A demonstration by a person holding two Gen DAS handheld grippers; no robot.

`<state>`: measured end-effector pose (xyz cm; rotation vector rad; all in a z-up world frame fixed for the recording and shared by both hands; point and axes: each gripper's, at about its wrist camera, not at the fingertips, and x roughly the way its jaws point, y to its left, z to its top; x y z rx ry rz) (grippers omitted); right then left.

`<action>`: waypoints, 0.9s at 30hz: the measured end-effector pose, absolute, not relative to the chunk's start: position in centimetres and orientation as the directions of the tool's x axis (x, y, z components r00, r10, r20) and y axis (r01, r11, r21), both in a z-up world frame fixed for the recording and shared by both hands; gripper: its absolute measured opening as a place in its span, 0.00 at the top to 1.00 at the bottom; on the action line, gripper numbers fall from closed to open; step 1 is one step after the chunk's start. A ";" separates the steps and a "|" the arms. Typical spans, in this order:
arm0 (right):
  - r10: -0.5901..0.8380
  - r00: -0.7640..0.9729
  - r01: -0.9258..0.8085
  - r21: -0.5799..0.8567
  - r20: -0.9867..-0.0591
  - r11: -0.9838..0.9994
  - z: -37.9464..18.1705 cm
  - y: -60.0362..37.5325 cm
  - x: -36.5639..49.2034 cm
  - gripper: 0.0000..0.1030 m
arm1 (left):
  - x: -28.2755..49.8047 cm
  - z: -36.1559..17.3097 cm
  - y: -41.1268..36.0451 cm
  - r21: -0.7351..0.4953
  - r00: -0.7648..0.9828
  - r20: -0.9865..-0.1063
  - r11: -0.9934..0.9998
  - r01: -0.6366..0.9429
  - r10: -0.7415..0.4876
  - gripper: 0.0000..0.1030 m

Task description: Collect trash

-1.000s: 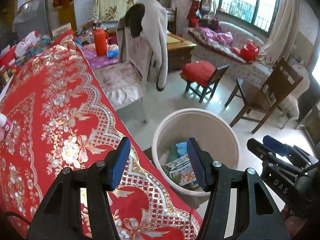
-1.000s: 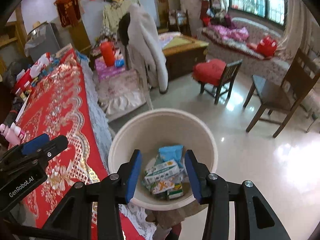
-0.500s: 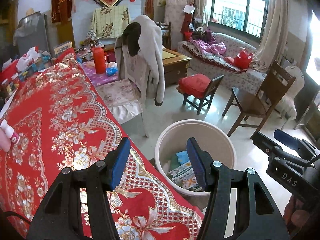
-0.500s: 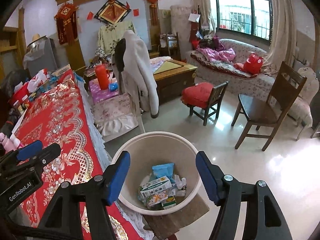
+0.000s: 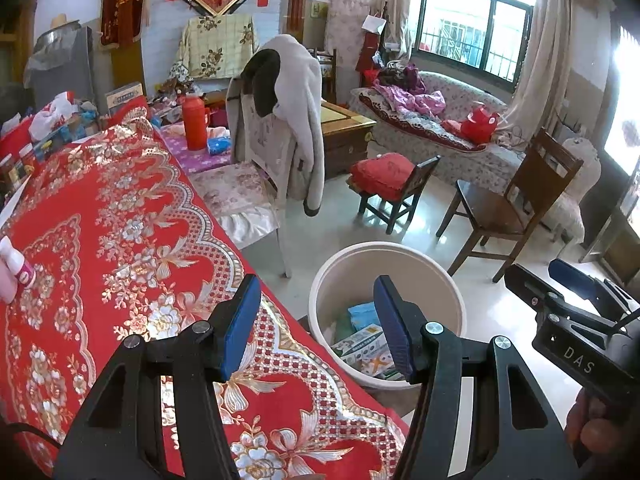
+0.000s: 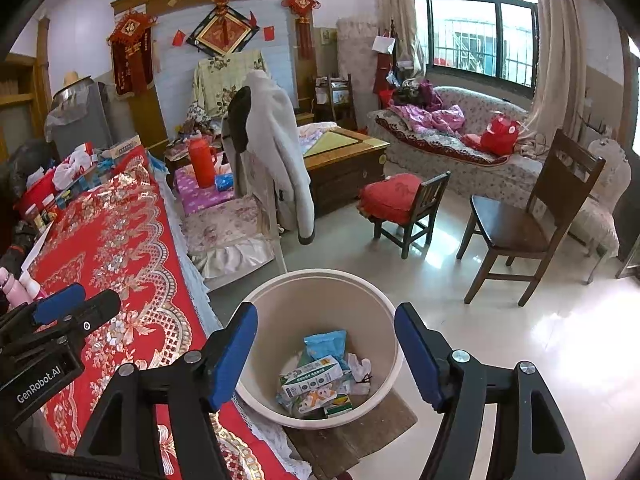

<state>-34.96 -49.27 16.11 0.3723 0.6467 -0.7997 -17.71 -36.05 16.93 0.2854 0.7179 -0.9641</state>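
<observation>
A cream round bin (image 6: 264, 300) stands on a low wooden stool beside the table; it also shows in the left wrist view (image 5: 400, 252). Inside lie a white-green carton (image 6: 312, 378), a blue packet (image 6: 326, 342) and other wrappers. My right gripper (image 6: 326, 356) is open and empty, high above the bin. My left gripper (image 5: 316, 326) is open and empty, over the table's edge next to the bin. Each gripper shows at the other view's side.
The table has a red and gold floral cloth (image 5: 100, 220). Pink bottles (image 5: 12, 264) stand at its left edge, clutter at its far end. A chair with a grey coat (image 5: 288, 128), a small red-cushioned chair (image 5: 392, 180) and a wooden chair (image 5: 516, 200) stand nearby.
Both grippers have risen and pulled back from the bin. The right gripper's jaws have opened wider. The trash in the bin lies as before.
</observation>
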 end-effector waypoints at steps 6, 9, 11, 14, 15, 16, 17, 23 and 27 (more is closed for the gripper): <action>-0.540 0.521 0.759 0.068 -0.661 0.648 16.2 -49.0 -35.0 0.31 | -17.7 17.0 -35.9 -0.093 0.363 -0.666 0.555 0.826 -0.652 0.44; -0.539 0.520 0.758 0.069 -0.663 0.648 16.2 -49.1 -35.0 0.30 | -17.7 17.2 -36.0 -0.091 0.367 -0.664 0.558 0.825 -0.651 0.44; -0.539 0.520 0.759 0.068 -0.662 0.648 16.2 -49.1 -35.0 0.30 | -17.7 17.2 -35.9 -0.092 0.367 -0.664 0.558 0.825 -0.652 0.44; -0.538 0.521 0.758 0.068 -0.662 0.649 16.2 -49.0 -35.0 0.30 | -17.7 17.3 -36.1 -0.087 0.376 -0.662 0.565 0.821 -0.648 0.44; -0.538 0.521 0.757 0.067 -0.662 0.650 16.2 -49.0 -35.0 0.30 | -17.6 17.3 -36.1 -0.086 0.377 -0.663 0.566 0.820 -0.647 0.44; -0.539 0.520 0.758 0.067 -0.663 0.649 16.2 -49.0 -34.8 0.30 | -17.6 17.3 -36.1 -0.088 0.377 -0.663 0.568 0.819 -0.646 0.44; -0.539 0.519 0.758 0.067 -0.663 0.648 16.2 -49.0 -34.8 0.30 | -17.6 17.2 -36.1 -0.090 0.376 -0.664 0.568 0.818 -0.646 0.44; -0.531 0.520 0.756 0.071 -0.669 0.651 15.9 -49.0 -34.7 0.30 | -17.6 17.1 -36.2 -0.094 0.373 -0.667 0.568 0.817 -0.646 0.44; -0.530 0.518 0.756 0.069 -0.671 0.651 15.9 -49.0 -34.6 0.30 | -17.7 17.0 -36.1 -0.093 0.373 -0.667 0.568 0.818 -0.645 0.44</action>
